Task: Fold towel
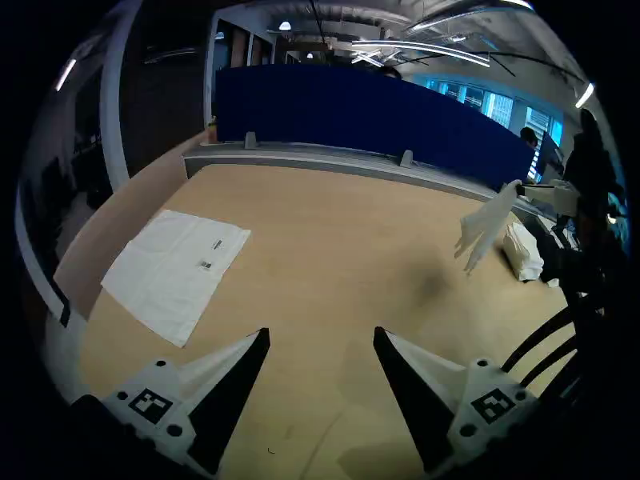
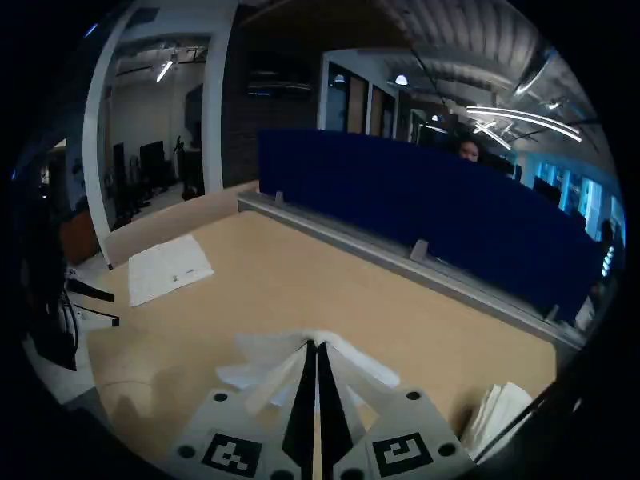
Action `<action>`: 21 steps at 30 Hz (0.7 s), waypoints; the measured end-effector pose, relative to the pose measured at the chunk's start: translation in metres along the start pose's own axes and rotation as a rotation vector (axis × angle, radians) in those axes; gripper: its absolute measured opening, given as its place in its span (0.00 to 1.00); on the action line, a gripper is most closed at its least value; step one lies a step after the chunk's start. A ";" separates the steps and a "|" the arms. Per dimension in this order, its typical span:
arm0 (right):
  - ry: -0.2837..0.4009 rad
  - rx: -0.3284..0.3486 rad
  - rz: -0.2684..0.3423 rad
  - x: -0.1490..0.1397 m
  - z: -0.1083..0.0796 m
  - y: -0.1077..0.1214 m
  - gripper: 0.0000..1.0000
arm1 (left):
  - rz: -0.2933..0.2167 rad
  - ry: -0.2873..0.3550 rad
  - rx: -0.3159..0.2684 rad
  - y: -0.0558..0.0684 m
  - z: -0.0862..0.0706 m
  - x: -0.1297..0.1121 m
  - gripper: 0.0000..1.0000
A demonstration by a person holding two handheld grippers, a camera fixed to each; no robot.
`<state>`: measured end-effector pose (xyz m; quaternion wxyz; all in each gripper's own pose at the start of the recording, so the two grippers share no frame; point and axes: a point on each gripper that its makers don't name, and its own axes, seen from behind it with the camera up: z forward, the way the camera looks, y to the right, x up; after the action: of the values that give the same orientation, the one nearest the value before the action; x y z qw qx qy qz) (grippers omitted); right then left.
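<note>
Towel [image 2: 256, 348] pinched in clenched right tool [image 2: 314, 346], lower centre of right gripper view, above bench [image 2: 304, 280]. Left tool [image 1: 320, 332] released, holding nothing. Second towel [image 1: 172, 268] flat at left of left gripper view.

A light wooden table [image 1: 344, 240] is seen spread across both views, bounded at its far edge by a grey rail [image 1: 320, 158] on which small grey brackets are mounted. A dark blue partition [image 1: 360, 112] is set upright just behind the rail. Long strip lights [image 1: 424, 50] are hung from an exposed ceiling, and bright windows [image 1: 488, 104] are seen far off. A white pillar [image 2: 214, 120] is shown in the right gripper view, and the top of a person's head [image 2: 469, 149] is glimpsed above the partition. Curved black chair bars [image 1: 552, 344] are seen near the table's edge.
</note>
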<state>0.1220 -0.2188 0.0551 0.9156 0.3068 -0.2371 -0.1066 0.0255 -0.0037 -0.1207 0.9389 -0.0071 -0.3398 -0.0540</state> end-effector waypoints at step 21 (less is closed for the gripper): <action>-0.001 -0.101 0.025 0.011 -0.038 0.106 0.02 | 0.014 -0.008 -0.014 0.014 0.000 -0.007 0.97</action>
<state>0.1555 -0.1198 0.0971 0.9311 0.2570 -0.2358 -0.1070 0.0218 0.0106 -0.1250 0.9379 -0.0164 -0.3430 -0.0496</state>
